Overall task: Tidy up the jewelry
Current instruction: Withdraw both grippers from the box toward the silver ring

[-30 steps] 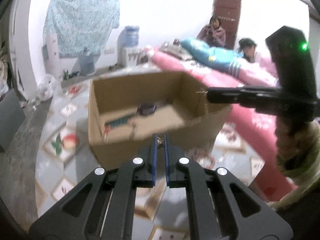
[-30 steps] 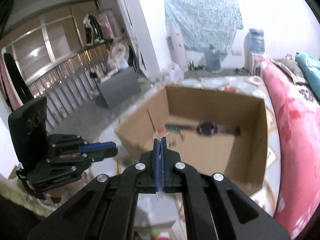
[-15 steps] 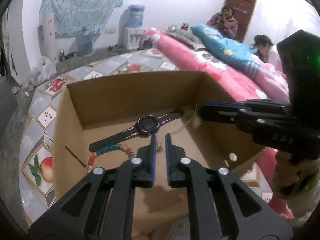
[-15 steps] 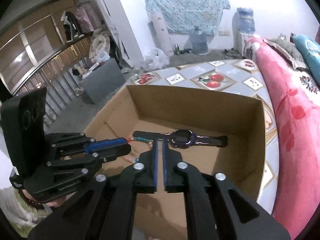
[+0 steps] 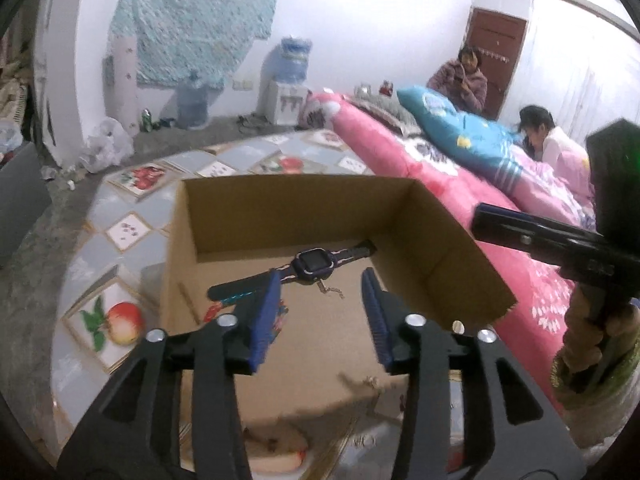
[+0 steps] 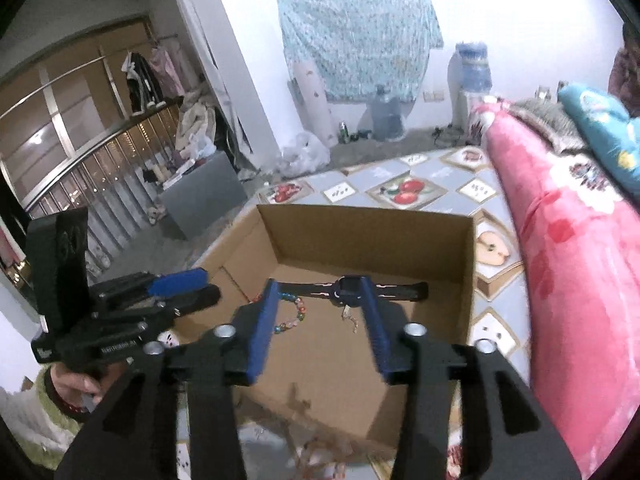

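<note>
An open cardboard box [image 5: 304, 204] [image 6: 372, 236] stands on a tiled table. Inside lie a dark smartwatch [image 5: 314, 263] [image 6: 352, 289], a coloured bead bracelet [image 6: 294, 314] [image 5: 216, 311] and a thin gold chain [image 5: 330, 289] [image 6: 350, 320] just below the watch. My left gripper [image 5: 322, 280] is open and empty above the box's near side. My right gripper [image 6: 318, 292] is open and empty over the box too. Each gripper shows in the other's view, the right one [image 5: 532, 236] at the right, the left one [image 6: 176, 288] at the left.
The table top [image 5: 132, 236] has fruit-pattern tiles. A pink quilted bed [image 6: 568, 240] runs along the right, with two people [image 5: 460, 76] beyond it. Water bottles and a dispenser [image 5: 288, 84] stand by the far wall. A railing [image 6: 92, 160] is at the left.
Both grippers went from shut to wide open over the box. The thin gold chain they held between them now lies on the box floor beside the watch.
</note>
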The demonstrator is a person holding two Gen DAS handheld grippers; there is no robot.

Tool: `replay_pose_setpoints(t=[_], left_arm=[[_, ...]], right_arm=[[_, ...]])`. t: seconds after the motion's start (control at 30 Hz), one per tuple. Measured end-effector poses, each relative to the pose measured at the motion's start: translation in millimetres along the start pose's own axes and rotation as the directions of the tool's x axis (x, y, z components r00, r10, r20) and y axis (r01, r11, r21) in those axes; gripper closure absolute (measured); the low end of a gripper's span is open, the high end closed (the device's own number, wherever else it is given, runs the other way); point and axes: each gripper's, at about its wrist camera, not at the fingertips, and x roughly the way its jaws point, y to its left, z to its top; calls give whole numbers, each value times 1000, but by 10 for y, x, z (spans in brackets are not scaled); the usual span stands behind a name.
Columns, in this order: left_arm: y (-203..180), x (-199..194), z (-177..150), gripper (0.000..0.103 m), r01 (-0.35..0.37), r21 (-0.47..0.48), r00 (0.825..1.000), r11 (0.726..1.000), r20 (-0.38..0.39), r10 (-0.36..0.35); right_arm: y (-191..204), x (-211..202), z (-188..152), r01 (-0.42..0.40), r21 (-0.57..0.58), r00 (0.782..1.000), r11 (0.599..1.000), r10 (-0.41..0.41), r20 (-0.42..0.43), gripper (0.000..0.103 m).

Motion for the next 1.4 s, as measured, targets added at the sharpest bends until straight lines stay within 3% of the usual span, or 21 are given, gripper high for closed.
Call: replay_pose_setpoints(t=[0.1,0.17,0.27,0.37,0.53,0.73,0.93,1.0,1.1,1.17,1.27,1.4], left_arm=[[-2,-320,-138,47,-23,4,999,1000,39,22],[-9,-496,-241,40,-40,10,998,999,54,40],[-9,-739,-460,29,-59,12,996,998,66,58],[-9,-816,-707,22,-75,10,997,997,33,75],[12,-680,-1097,21,-96,-30,993,995,-67,94],[50,-427,-1365,21,-186,7,975,983,-125,185],[172,-42,-1490,21,-259,34,940,965,-219,260],[202,49,-1511,21,-267,42,932,963,-242,269],[211,144,-1535,19,-281,76,921,957,-260,291],[231,184,-1546,17,-291,96,917,952,-258,306],[238,210,-1552,14,-294,103,917,950,-251,311],[277,238,-1554,9,-296,76,917,952,-257,305]], right_arm=[[166,-285,-102,21,-50,1000,999,-20,22,38],[309,-470,-192,59,-105,998,993,-57,26,22],[517,-651,-338,156,-186,988,970,-154,25,6],[702,-705,-505,241,-289,968,927,-251,3,6],[886,-629,-703,285,-378,939,881,-336,-74,6],[857,-568,-887,178,-291,973,940,-212,-90,6],[890,-185,-1274,174,-220,970,960,-206,-129,7],[937,-35,-1350,141,-223,972,964,-178,-153,13],[991,200,-1433,110,-255,969,961,-161,-189,32],[969,369,-1447,90,-255,960,963,-152,-234,51],[928,580,-1460,54,-253,950,966,-128,-286,65],[932,728,-1458,42,-269,945,962,-126,-302,72]])
